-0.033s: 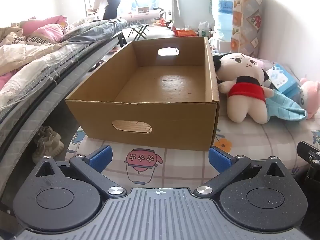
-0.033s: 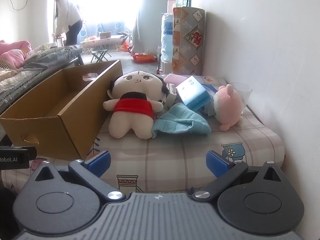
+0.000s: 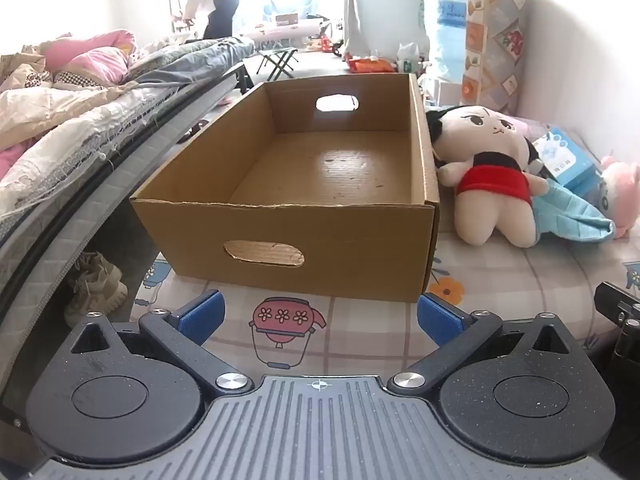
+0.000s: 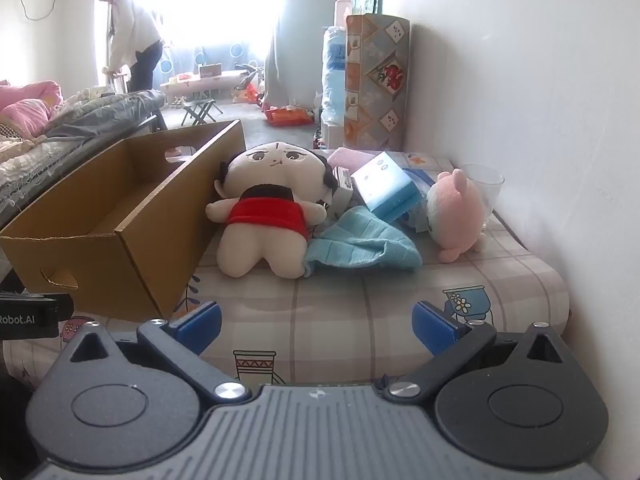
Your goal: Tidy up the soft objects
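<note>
An open, empty cardboard box (image 3: 280,206) sits on the checked mattress (image 3: 500,272), just ahead of my left gripper (image 3: 320,314), which is open with nothing between its blue pads. Right of the box lies a cream doll in a red shirt (image 3: 488,176), its head against the box wall. A light blue cloth (image 3: 572,216) lies beside it, then a pink plush (image 3: 620,196). The right wrist view shows the doll (image 4: 264,212), the cloth (image 4: 360,244), the pink plush (image 4: 456,212) and the box (image 4: 160,208). My right gripper (image 4: 318,322) is open and empty, short of the doll.
A blue tissue pack (image 4: 384,184) and a clear glass cup (image 4: 486,188) sit behind the toys by the white wall. A bed with piled bedding (image 3: 60,120) runs along the left, shoes (image 3: 96,284) under it. A person (image 4: 132,40) bends over far back.
</note>
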A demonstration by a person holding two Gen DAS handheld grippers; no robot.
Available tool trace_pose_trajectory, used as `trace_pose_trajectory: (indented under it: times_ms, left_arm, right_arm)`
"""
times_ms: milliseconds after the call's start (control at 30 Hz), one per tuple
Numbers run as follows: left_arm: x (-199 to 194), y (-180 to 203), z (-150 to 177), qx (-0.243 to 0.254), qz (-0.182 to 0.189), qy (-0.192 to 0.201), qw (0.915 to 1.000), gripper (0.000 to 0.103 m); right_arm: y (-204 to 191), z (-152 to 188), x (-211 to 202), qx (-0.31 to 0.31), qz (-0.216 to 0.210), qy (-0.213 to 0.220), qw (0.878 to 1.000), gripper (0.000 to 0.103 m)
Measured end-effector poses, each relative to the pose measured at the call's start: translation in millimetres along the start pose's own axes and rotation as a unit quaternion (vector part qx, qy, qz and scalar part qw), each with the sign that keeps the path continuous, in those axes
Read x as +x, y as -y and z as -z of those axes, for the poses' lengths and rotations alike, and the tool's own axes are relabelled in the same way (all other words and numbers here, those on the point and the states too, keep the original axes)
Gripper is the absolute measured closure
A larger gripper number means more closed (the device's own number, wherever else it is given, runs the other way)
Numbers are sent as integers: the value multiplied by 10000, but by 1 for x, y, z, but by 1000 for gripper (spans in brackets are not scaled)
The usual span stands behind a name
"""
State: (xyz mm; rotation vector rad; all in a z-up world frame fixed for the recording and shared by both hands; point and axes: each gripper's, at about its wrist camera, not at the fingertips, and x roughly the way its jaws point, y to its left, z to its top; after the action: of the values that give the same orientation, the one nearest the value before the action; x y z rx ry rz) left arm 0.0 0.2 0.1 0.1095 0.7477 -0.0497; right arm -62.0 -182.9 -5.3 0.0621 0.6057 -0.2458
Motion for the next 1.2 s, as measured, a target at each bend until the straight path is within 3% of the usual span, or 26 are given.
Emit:
trace_pose_trajectory:
  times_ms: [1200]
  left_arm:
    - [8,5,0,88,60,-92,9999,0]
  right_arm:
    - [9,0,7,126,41,-55,9999,0]
